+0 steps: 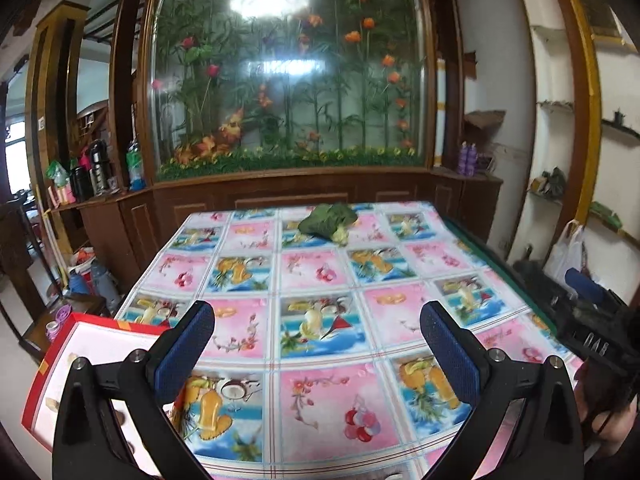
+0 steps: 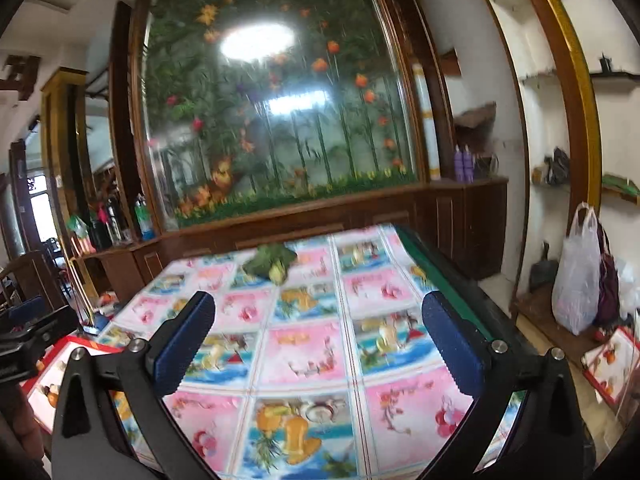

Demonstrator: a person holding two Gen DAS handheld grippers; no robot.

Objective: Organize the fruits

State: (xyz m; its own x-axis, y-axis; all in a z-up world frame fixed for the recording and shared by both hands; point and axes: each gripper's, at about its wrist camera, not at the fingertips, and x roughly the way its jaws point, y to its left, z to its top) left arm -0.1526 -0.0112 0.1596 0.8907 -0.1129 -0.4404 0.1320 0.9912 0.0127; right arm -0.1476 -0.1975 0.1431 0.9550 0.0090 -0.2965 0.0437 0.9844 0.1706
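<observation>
A green broccoli head (image 1: 328, 222) lies alone near the far edge of the table (image 1: 320, 400), which is covered with a fruit-print cloth; the right wrist view also shows the broccoli (image 2: 272, 264). A red-rimmed box (image 1: 100, 338) with a white inside sits at the near left corner. The box (image 2: 80, 342) holds small blurred pieces that I cannot name. My left gripper (image 1: 318, 316) hangs open over the near part of the cloth, with nothing between its fingers. My right gripper (image 2: 319, 304) is likewise open and empty, to the right of the left one.
Behind the table stands a wooden cabinet (image 1: 280, 196) with a glass panel of artificial flowers. Bottles and flasks (image 1: 88, 172) crowd the ledge at the left. A white plastic bag (image 2: 576, 280) and another red box (image 2: 612, 364) are on the floor to the right.
</observation>
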